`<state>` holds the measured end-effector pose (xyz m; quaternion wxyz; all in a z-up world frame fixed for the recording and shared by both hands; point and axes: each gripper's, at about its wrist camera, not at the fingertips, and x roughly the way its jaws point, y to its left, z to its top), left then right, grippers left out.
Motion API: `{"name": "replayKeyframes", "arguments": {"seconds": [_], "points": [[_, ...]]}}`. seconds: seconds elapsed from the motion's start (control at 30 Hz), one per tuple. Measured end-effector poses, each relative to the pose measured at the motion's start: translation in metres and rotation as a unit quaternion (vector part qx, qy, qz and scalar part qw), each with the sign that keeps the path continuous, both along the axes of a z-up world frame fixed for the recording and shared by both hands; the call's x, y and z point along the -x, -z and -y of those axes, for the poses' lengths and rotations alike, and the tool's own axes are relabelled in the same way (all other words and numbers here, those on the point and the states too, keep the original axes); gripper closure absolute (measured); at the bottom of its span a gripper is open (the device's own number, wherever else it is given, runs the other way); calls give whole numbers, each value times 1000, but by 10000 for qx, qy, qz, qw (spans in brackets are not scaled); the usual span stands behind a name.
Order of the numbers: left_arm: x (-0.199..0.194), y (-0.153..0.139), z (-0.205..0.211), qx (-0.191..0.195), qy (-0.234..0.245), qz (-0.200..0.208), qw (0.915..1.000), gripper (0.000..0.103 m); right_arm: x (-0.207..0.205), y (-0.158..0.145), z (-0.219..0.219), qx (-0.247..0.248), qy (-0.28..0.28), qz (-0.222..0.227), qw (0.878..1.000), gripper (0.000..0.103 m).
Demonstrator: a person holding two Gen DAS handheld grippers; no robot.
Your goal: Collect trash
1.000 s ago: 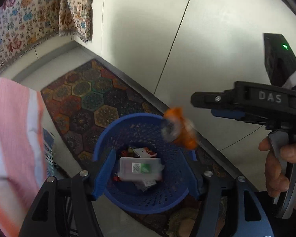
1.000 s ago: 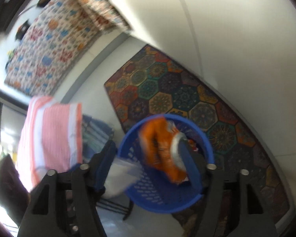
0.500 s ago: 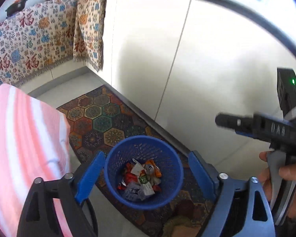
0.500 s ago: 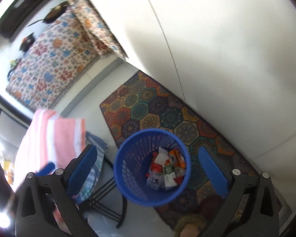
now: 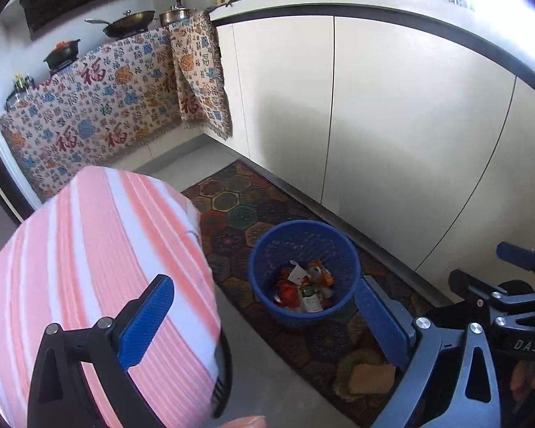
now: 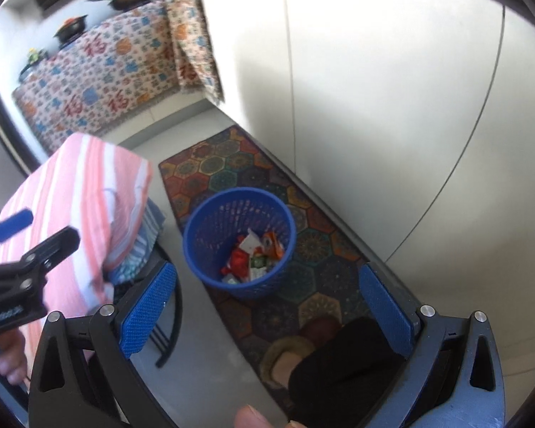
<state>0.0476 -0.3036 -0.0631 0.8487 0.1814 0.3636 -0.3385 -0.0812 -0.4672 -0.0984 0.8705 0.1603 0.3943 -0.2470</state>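
From the left wrist view, the left gripper [image 5: 264,321] stands with its jaws wide apart, having just opened further, and nothing lies between them. Beyond it the blue basket [image 5: 267,246] sits on the patterned rug [image 5: 232,210] beside the white cabinets [image 5: 392,125], with the trash [image 5: 305,285] heaped in its bottom: crumpled wrappers in red, white, green and orange. A pink striped cloth [image 5: 100,267] fills the left side. From the right wrist view, the right gripper [image 6: 267,306] is likewise spread wide and empty. The basket [image 6: 199,228] stands past its fingers, the trash [image 6: 253,256] inside. A slipper [image 6: 285,353] rests on the rug [image 6: 317,246] nearby.
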Motion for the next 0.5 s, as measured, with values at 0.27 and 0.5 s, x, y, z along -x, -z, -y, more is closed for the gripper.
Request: {"name": "replayKeyframes", "arguments": {"seconds": [0.27,0.5], "points": [[3,-12,-20,95,27,-305,9995,0,10,-15,-32,117,-281,-1,9995,0],[6,-10,-16,98,62,-283,9995,0,8,-14,-43,29,-311,-19,9995,0]]}}
